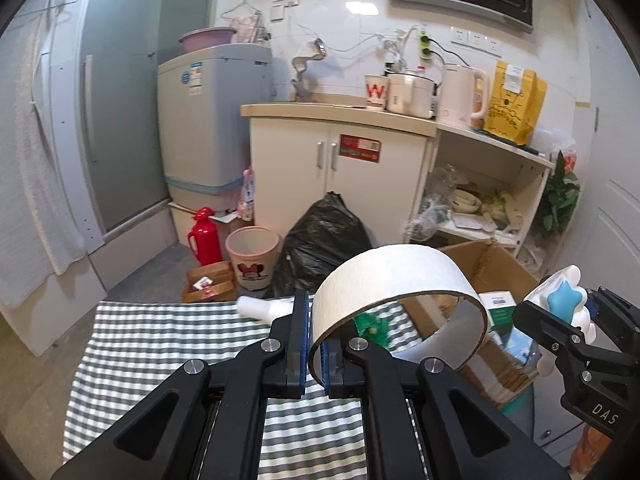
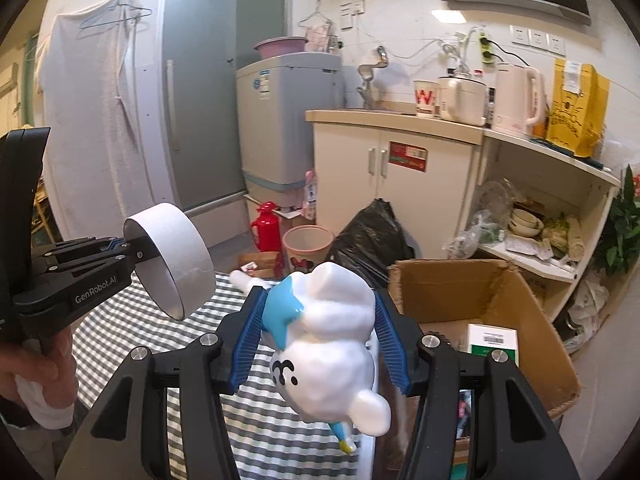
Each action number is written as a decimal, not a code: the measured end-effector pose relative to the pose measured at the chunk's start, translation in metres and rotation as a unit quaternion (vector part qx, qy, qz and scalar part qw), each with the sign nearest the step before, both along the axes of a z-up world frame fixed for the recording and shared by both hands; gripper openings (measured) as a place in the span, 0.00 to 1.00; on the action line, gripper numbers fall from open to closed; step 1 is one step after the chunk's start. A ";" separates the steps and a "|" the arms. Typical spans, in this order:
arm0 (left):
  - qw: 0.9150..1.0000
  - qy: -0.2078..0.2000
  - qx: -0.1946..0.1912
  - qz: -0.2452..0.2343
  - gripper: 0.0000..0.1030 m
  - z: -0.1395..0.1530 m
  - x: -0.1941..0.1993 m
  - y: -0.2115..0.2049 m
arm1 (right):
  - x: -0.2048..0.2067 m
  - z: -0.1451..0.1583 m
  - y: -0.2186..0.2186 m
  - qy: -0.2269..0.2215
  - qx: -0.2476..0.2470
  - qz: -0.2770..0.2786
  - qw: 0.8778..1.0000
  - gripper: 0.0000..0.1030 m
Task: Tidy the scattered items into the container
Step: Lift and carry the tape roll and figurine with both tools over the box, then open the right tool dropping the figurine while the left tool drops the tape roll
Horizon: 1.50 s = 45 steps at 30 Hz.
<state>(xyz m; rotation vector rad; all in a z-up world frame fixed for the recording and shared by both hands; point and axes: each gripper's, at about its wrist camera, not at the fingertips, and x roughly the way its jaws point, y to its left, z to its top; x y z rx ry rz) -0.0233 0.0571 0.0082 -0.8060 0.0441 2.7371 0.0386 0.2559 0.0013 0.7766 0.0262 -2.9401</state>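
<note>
**Both grippers loaded above the striped cloth**

Left wrist view: my left gripper (image 1: 314, 344) pinches the wall of a white tape roll (image 1: 394, 284), jaws nearly closed on the thin band, held above the checked cloth (image 1: 160, 340). A white tube (image 1: 262, 307) lies at the cloth's far edge. The cardboard box (image 1: 492, 268) sits off the cloth's right edge.

Right wrist view: my right gripper (image 2: 320, 340) clamps a white figurine with a blue star (image 2: 332, 328), jaws wide around it, near the cloth's right edge, just beside the box (image 2: 500, 300). My left hand (image 2: 48, 364) grips its handle.
</note>
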 end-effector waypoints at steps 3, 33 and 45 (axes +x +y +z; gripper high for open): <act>1.000 -0.002 0.001 -0.016 0.05 0.000 -0.004 0.017 | 0.001 0.001 0.014 -0.001 0.001 -0.015 1.000 0.52; 0.994 -0.024 -0.007 -0.105 0.05 -0.014 -0.040 0.132 | -0.015 -0.010 0.118 -0.026 -0.004 -0.111 0.994 0.52; 0.988 -0.047 -0.020 -0.144 0.05 -0.032 -0.059 0.188 | -0.031 -0.034 0.163 -0.063 -0.008 -0.144 0.987 0.52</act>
